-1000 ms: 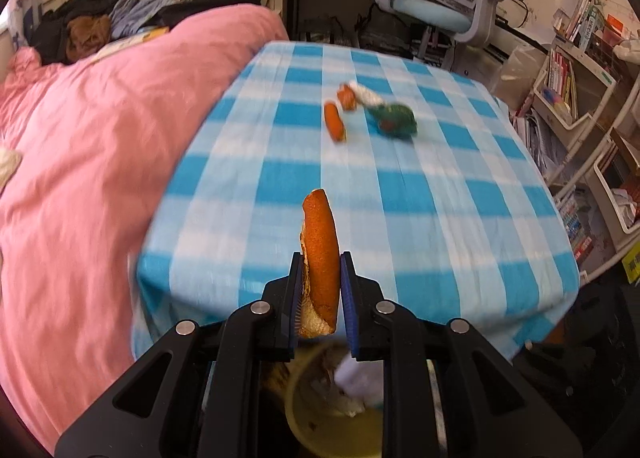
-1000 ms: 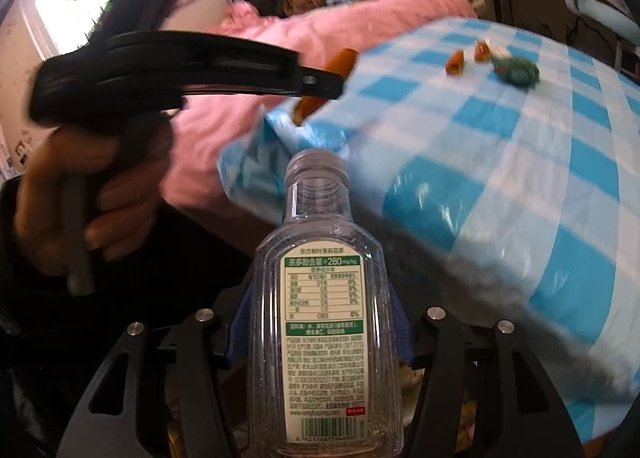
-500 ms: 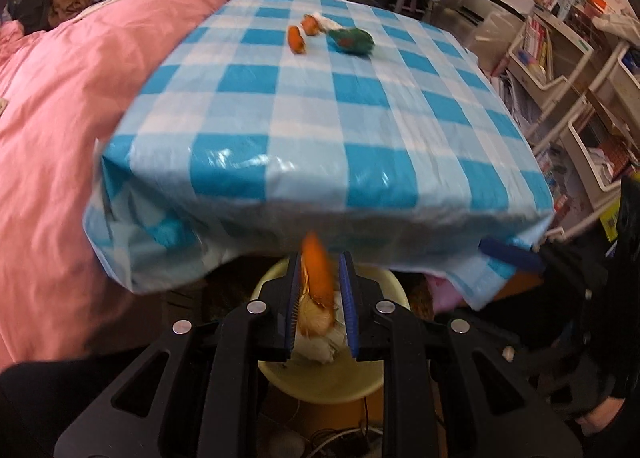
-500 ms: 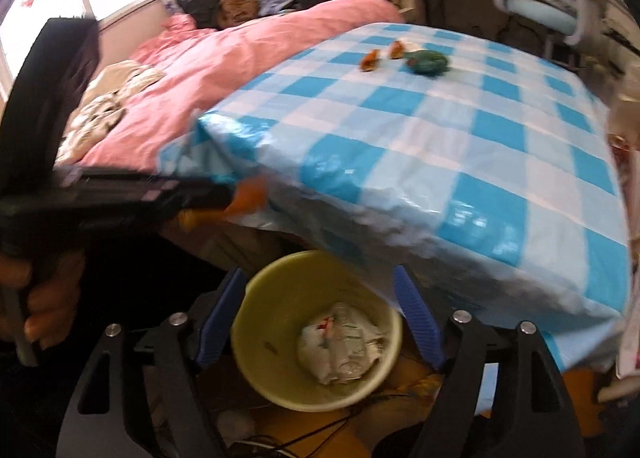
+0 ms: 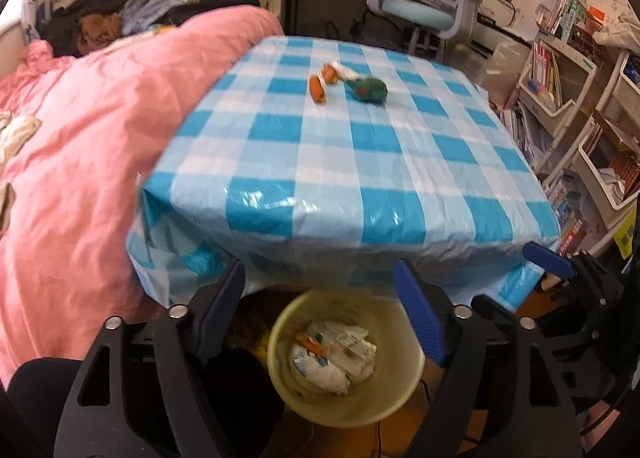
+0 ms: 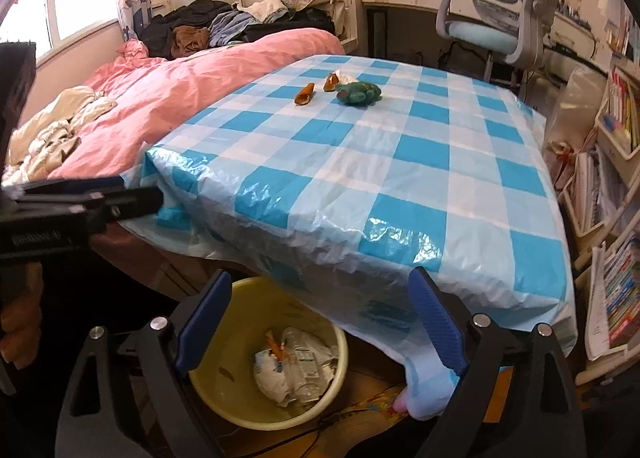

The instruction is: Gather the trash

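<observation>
A yellow trash bin (image 5: 404, 390) stands on the floor under the table's near edge, holding crumpled paper, an orange peel and a clear bottle; it also shows in the right wrist view (image 6: 224, 402). My left gripper (image 5: 320, 310) is open and empty above the bin. My right gripper (image 6: 320, 318) is open and empty above it too. On the blue checked table (image 5: 360, 161) lie two orange peels (image 5: 318, 89) and a green crumpled wrapper (image 5: 370, 89), far from both grippers; the peels (image 6: 305, 94) and the wrapper (image 6: 358, 92) also show in the right wrist view.
A pink bed (image 5: 80, 129) lies left of the table. An office chair (image 5: 432, 9) stands behind it. Bookshelves (image 5: 568, 89) line the right side. The left gripper's body (image 6: 72, 205) shows at the left of the right wrist view.
My left gripper opened and dropped the orange peel into the bin. My right gripper had let the bottle fall into the bin earlier and stays open.
</observation>
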Action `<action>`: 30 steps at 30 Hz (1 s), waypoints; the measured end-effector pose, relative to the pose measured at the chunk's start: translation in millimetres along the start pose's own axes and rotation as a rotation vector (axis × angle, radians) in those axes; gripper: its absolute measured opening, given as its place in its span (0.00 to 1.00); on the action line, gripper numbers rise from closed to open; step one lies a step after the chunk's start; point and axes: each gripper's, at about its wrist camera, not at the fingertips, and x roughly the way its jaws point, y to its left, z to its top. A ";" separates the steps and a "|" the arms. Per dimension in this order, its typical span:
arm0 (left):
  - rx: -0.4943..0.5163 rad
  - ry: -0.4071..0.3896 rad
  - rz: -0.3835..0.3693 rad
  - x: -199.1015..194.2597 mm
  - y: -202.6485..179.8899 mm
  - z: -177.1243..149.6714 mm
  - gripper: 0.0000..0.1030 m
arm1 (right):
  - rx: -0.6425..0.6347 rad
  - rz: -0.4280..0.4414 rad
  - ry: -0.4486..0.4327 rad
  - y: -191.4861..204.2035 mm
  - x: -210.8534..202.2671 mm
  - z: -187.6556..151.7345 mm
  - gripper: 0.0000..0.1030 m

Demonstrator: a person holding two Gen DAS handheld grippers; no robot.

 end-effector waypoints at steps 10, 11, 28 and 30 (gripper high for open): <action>-0.021 -0.079 0.003 -13.8 6.5 7.6 0.82 | -0.022 -0.068 -0.009 5.7 4.8 0.3 0.87; -0.018 -0.086 0.005 -15.2 5.9 7.7 0.83 | -0.025 -0.073 -0.009 6.5 5.3 0.5 0.87; -0.003 -0.109 0.008 -21.2 4.4 8.9 0.93 | 0.004 -0.137 -0.053 4.3 4.1 5.3 0.90; 0.003 -0.102 0.009 -20.5 3.2 8.3 0.93 | 0.008 -0.140 -0.053 3.6 4.4 6.0 0.90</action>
